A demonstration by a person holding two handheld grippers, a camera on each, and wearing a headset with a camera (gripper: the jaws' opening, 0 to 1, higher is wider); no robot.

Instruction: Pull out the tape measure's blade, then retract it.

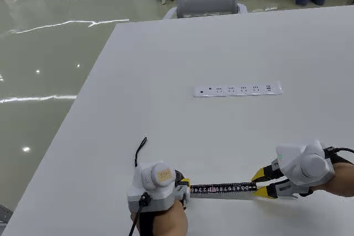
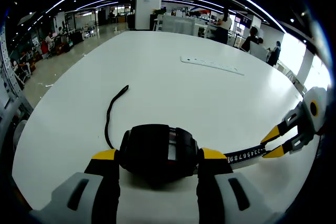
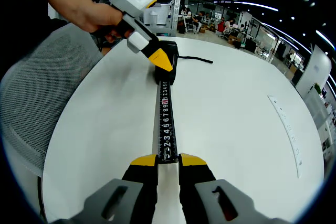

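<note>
Black tape measure (image 2: 157,153): case sat upright on white table (image 1: 221,53), close to near edge, toward left side. Blade (image 3: 166,121): black w/ white numerals & a red mark, drawn out part-way, ran straight from case to the right, approx. parallel to near edge, low over the surface; contact w/ surface unclear. Wrist strap (image 2: 110,116): thin black cord, lay loose on the surface, trailing from case toward far edge.

two tools (image 1: 184,186) (image 1: 260,184), one tape measure (image 2: 157,148), one power-strip (image 1: 238,89)
</note>
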